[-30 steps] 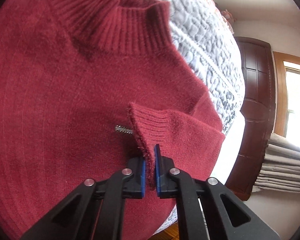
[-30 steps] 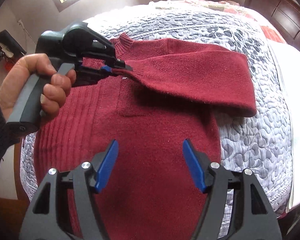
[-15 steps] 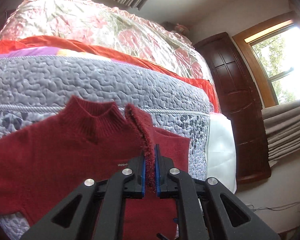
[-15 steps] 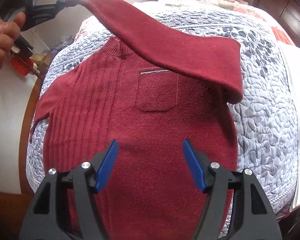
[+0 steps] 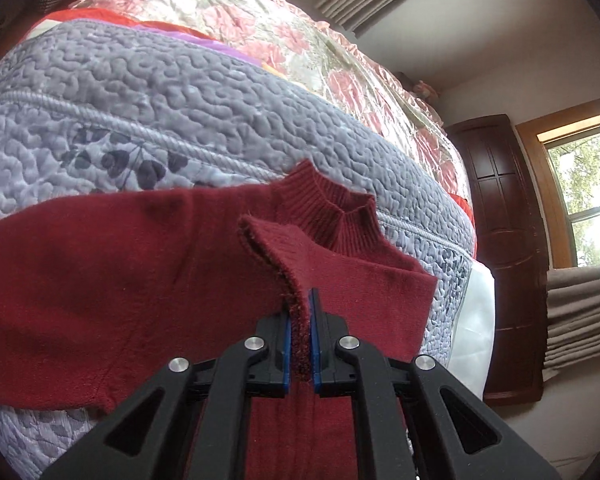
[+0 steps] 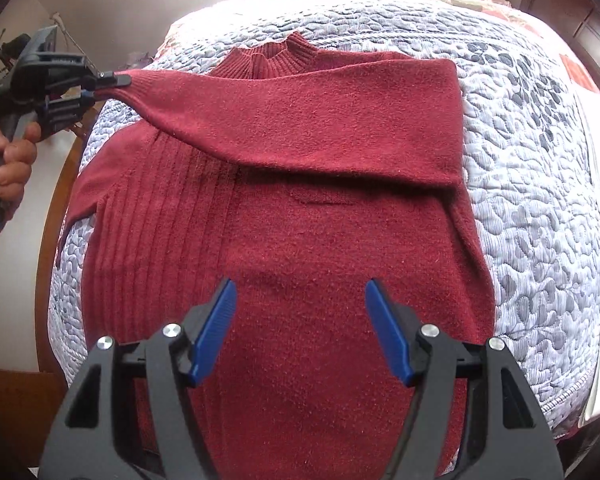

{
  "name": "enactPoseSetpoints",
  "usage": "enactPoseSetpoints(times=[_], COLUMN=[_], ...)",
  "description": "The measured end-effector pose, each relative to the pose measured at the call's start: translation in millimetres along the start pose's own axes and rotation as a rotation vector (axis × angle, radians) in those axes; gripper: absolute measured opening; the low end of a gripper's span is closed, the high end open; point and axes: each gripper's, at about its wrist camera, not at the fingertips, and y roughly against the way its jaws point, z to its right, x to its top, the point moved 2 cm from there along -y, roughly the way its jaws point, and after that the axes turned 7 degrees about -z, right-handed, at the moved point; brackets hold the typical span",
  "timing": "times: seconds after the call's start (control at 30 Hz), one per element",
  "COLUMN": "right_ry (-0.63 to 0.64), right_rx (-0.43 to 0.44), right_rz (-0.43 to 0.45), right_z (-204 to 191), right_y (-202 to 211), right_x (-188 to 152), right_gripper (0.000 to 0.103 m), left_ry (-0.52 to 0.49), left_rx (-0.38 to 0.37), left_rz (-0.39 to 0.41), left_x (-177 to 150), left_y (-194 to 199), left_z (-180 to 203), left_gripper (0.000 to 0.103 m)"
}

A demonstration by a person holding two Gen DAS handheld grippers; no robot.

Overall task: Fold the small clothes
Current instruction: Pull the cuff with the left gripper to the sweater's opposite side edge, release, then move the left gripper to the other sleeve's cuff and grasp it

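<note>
Now the left tongs (image 6: 114, 80) pinch the dark red knitted sweater's (image 6: 300, 240) sleeve cuff (image 6: 140, 82) past the bed's (image 6: 540, 160) left edge, mid sleeve-fold, lowering it next, while the right tongs (image 6: 300, 332) hover wide open, empty.

A dark red knitted sweater (image 6: 320, 248) lies flat on the grey quilted bedspread (image 6: 540, 184) covering the bed, its ribbed collar (image 6: 278, 50) at the far side. Its right sleeve (image 6: 300, 120) is drawn across the chest toward the left, over the chest pocket. A floral quilt (image 5: 284, 40) lies behind the bedspread, and a dark wooden door (image 5: 504, 240) stands right of the bed.
</note>
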Motion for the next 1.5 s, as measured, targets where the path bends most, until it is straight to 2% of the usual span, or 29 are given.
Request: enactPoseSetpoints(times=[0.2,0.47,0.53,0.57,0.63,0.7,0.77,0.87,1.0,1.1,1.17,1.27,1.33,1.4,1.5], right_ry=[0.004,0.005,0.005,0.005,0.004,0.001,-0.002,0.000,0.006,0.002,0.005,0.016,0.030,0.046,0.077], right_rx=[-0.003,-0.009,-0.008,-0.009,-0.007,-0.005,-0.001,0.004,0.003,-0.003,-0.012,-0.023,-0.026,-0.022,-0.004], right_rz=[-0.005,-0.017,-0.021,-0.022,-0.022,-0.020,-0.018,-0.024,-0.017,-0.015,-0.022,-0.031,-0.024,-0.012,-0.003], right_z=[-1,3,4,4,5,5,6,6,3,5,6,6,3,-5,-24], right_y=[-3,-9,-10,-10,-10,-9,-9,-12,-11,-7,-7,-5,-3,1,1], right_x=[2,3,4,4,5,5,6,7,6,3,1,1,4,10,20], right_gripper=[0.067,0.067,0.067,0.067,0.067,0.067,0.067,0.067,0.067,0.067,0.067,0.067,0.067,0.067,0.070], left_ry=[0.060,0.067,0.068,0.064,0.052,0.042,0.009,-0.062,-0.080,-0.039,-0.012,0.035,0.059,0.103,0.244], left_rx=[0.038,0.087,0.115,0.149,0.235,0.285,0.286,0.251,0.221,0.212,0.196,0.153,0.134,0.120,0.128], left_rz=[-0.029,-0.099,-0.129,-0.136,-0.106,-0.055,0.001,0.024,-0.032,-0.080,-0.083,-0.061,-0.018,0.051,0.163], left_x=[-12,-14,-13,-13,-12,-12,-15,-19,-18,-19,-20,-23,-28,-36,-60], left_y=[-17,-46,-53,-55,-48,-32,-18,-18,-54,-81,-85,-70,-45,-13,44], left_z=[-42,-74,-80,-83,-86,-81,-65,-37,-24,-31,-39,-45,-51,-63,-112], left_gripper=[0.007,0.007,0.011,0.019,0.025,0.039,0.049,0.054,0.055,0.055,0.055,0.055,0.063,0.079,0.085])
